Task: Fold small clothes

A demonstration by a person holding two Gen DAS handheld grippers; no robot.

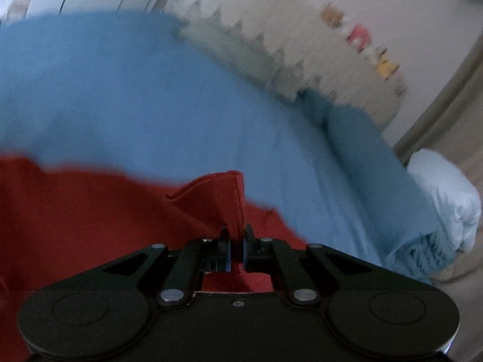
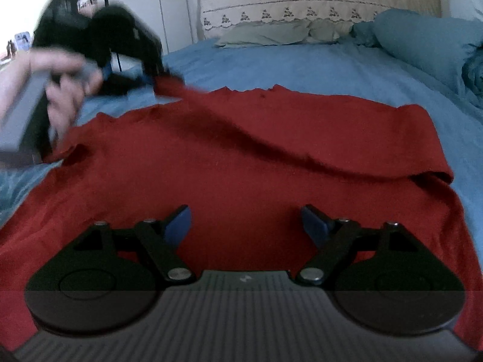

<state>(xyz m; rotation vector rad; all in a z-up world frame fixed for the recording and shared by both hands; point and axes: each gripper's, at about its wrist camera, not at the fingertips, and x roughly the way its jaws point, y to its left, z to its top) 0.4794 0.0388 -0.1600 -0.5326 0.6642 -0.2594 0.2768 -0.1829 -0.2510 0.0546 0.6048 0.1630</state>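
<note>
The dark red knit garment [image 2: 241, 157], soft and limp by the look of it, lies spread over the blue bed sheet [image 2: 271, 63], and I judge it light and floppy: it will sag from any single pinch point, drape rather than hold a crease, and drag its wrinkles along when pulled. It should not be slippery, and nothing about it looks fragile, so I would take it by hems and corners, where the doubled cloth gives the pads something to bite. My left gripper [image 1: 237, 241] has already done that: its jaws are closed tight on a stitched corner of the red cloth, which stands up in a small peak between them, and in the right wrist view that gripper, held by the person's hand [image 2: 65, 81], sits at the far left edge of the garment with a ridge of cloth running from it diagonally across the garment. That part of the picture is blurred, so I cannot say how high the corner is off the bed. My right gripper [image 2: 247, 226] is spread wide with nothing between its blue pads [image 2: 179, 226]; it hovers over the near part of the garment, the red cloth filling the view below and ahead of the jaws. I cannot tell whether the fingertips touch the cloth. A rolled blue duvet [image 2: 437, 48] lies off to the right, apart from the garment.
</note>
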